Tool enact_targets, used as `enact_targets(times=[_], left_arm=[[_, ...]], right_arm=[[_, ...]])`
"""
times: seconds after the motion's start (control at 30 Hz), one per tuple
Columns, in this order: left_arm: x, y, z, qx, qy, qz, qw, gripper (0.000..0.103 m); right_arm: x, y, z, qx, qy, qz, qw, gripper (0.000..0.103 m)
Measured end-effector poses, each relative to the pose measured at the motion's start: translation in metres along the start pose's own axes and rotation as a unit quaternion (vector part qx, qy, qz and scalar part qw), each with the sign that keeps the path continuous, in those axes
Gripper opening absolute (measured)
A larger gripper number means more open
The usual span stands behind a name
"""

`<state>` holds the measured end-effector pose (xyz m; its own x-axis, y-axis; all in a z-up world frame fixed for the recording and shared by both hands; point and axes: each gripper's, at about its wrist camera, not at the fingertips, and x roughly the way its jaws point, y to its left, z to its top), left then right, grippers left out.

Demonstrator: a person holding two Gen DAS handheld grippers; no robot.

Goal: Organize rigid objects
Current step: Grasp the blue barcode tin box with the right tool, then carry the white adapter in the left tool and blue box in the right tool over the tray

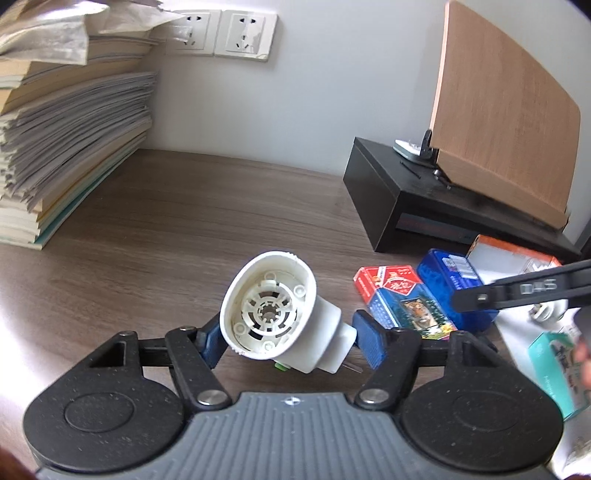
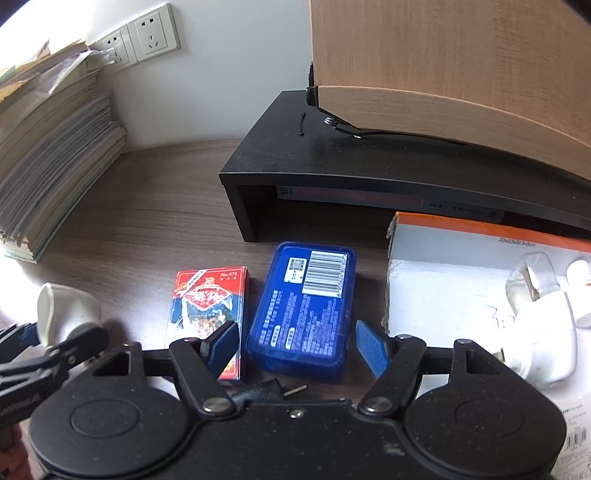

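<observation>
My left gripper [image 1: 288, 341] is shut on a white plastic plug-in device [image 1: 277, 310], held above the wooden desk with its open round face toward the camera. It also shows at the left of the right wrist view [image 2: 64, 314]. My right gripper [image 2: 295, 343] is open and empty, its blue pads either side of a blue tin [image 2: 304, 310] lying label-up on the desk. A red playing-card box [image 2: 208, 314] lies just left of the tin. Both also show in the left wrist view: the tin [image 1: 448, 275] and the card box [image 1: 400, 299].
A black monitor riser [image 2: 332, 162] stands behind the tin with a wooden board [image 2: 461, 74] on it. A white and orange carton [image 2: 461, 280] with a white mouse [image 2: 546, 332] is at the right. A tall paper stack [image 1: 62, 140] sits at the left below wall sockets [image 1: 221, 33].
</observation>
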<state>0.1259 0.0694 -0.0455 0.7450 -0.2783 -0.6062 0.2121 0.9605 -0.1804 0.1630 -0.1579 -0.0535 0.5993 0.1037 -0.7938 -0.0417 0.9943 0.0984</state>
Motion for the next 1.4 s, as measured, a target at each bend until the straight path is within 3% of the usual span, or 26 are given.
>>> enact_targets(times=[0.17, 0.3, 0.47, 0.83, 1.07, 1.4], left_arm=[[-0.016, -0.003, -0.001, -0.022, -0.014, -0.013, 0.9996, 0.071], [-0.025, -0.01, -0.002, -0.02, -0.018, -0.017, 0.9995, 0.071], [-0.032, -0.02, -0.003, -0.023, -0.02, -0.021, 0.9993, 0.071], [-0.057, -0.065, 0.001, -0.008, -0.035, -0.04, 0.9986, 0.071], [-0.077, -0.115, -0.002, 0.004, -0.031, -0.064, 0.9975, 0.071], [-0.086, -0.207, -0.016, 0.034, -0.019, -0.103, 0.9939, 0.071]], right_arm=[[0.02, -0.002, 0.011, 0.024, 0.007, -0.005, 1.0, 0.083], [0.03, -0.006, 0.019, 0.035, 0.009, -0.018, 0.999, 0.077], [0.033, 0.0, 0.013, 0.004, 0.008, -0.042, 0.999, 0.074], [-0.057, -0.008, -0.005, -0.012, -0.074, -0.025, 0.997, 0.074], [-0.122, -0.048, -0.035, 0.008, -0.092, -0.035, 0.995, 0.074], [-0.201, -0.128, -0.086, 0.05, -0.113, -0.081, 0.989, 0.074]])
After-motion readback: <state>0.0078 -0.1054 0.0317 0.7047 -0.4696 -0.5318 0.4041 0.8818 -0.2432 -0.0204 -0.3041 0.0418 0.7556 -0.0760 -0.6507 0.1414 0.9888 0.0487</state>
